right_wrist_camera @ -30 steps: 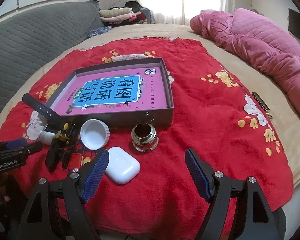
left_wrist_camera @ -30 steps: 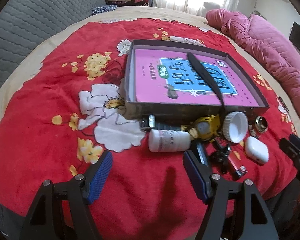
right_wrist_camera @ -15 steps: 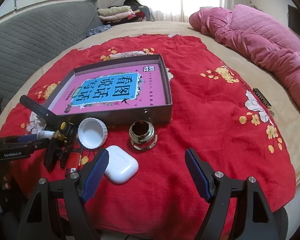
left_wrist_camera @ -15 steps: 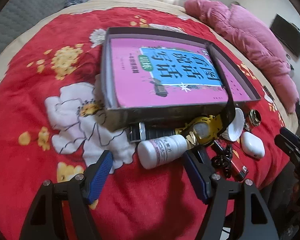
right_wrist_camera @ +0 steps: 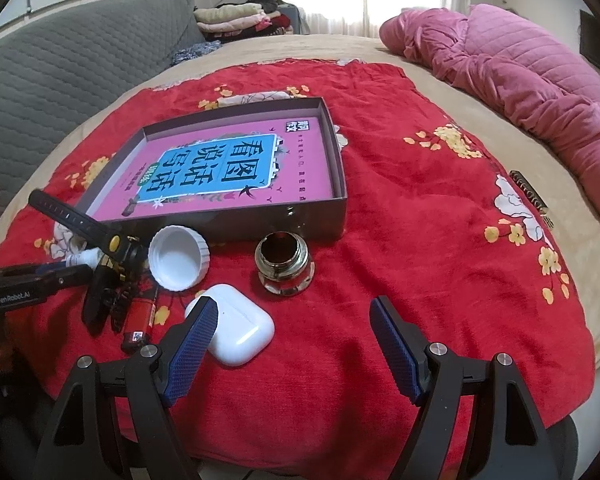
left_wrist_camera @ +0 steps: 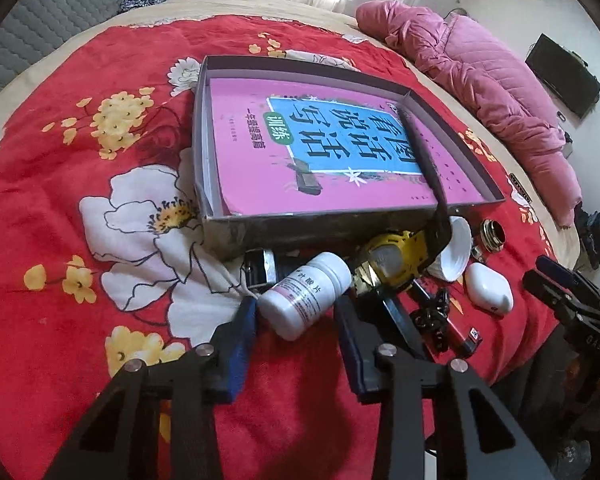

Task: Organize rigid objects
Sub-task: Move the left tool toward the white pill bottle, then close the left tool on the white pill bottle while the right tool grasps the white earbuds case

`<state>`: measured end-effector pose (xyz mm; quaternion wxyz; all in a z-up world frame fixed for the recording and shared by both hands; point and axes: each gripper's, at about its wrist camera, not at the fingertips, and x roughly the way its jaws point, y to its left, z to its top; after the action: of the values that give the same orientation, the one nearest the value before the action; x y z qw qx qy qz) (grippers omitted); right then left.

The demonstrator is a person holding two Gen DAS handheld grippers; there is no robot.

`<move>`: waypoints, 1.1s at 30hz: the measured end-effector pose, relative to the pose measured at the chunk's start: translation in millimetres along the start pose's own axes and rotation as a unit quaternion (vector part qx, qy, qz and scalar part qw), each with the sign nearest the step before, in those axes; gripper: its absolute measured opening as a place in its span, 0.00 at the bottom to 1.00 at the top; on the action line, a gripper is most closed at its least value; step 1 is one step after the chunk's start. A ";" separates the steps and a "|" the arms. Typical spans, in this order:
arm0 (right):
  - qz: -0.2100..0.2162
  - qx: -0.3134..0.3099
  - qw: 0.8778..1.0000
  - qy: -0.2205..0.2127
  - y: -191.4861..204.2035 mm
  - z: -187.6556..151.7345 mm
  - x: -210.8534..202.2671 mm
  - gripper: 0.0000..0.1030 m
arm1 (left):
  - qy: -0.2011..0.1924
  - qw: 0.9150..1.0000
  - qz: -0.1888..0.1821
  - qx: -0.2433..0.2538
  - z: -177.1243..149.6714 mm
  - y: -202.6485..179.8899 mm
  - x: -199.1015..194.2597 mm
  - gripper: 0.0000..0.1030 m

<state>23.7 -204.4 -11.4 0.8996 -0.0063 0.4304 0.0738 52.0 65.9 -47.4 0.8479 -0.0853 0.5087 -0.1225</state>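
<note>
The white pill bottle lies on its side on the red flowered blanket, at six o'clock from the grey box, between the blue pads of the left gripper. Its jaws are closing around it, and I cannot tell whether the pads already touch it. Crowding the bottle at three o'clock is a yellow watch, whose black strap rises over the box wall. Further that way lie a white cap, a metal ring fitting, a white earbud case and a red lighter. A black-and-silver item sits at eleven o'clock, against the box. The box holds a pink book. The right gripper is spread wide and empty, the earbud case beside its left pad.
</note>
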 end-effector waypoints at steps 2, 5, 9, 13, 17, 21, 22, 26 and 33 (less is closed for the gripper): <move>0.001 0.002 1.000 -0.001 -0.9 -0.3 -0.4 0.77 | 0.001 1.000 -0.002 -0.001 -0.5 -0.1 -1.2 0.38; 0.003 0.004 1.000 -0.001 -2.4 -0.2 -0.8 0.77 | 0.002 1.000 0.000 -0.001 -1.6 -0.6 -2.7 0.35; 0.006 0.007 1.000 0.002 -4.0 -0.1 -0.5 0.77 | 0.001 1.000 -0.011 -0.002 -5.9 -2.3 -10.5 0.30; 0.016 0.001 1.000 0.017 -2.6 -1.5 6.5 0.77 | 0.002 1.000 -0.024 0.016 -9.0 -11.5 -13.0 0.27; 0.029 -0.018 0.999 0.033 4.0 -3.7 15.0 0.77 | 0.005 1.000 -0.015 0.022 -7.3 -14.1 -9.2 0.27; 0.050 -0.047 0.996 0.058 15.4 -7.1 29.4 0.77 | 0.005 0.999 -0.029 0.016 -3.7 -10.9 -6.4 0.27; 0.051 -0.057 0.995 0.063 18.7 -8.3 32.9 0.77 | 0.008 0.999 -0.030 0.019 -3.1 -11.8 -4.6 0.27; 0.061 -0.088 0.992 0.069 27.6 -10.4 41.9 0.77 | 0.012 0.999 -0.025 0.029 -2.9 -15.4 0.7 0.27; 0.117 -0.101 0.986 0.067 30.8 -9.3 46.1 0.71 | 0.013 1.000 -0.012 0.011 0.4 -14.7 5.9 0.27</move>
<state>40.7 -168.8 -51.4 0.8485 -0.0520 0.4778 0.2214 53.3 50.2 -48.2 0.8408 -0.0805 0.5170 -0.1388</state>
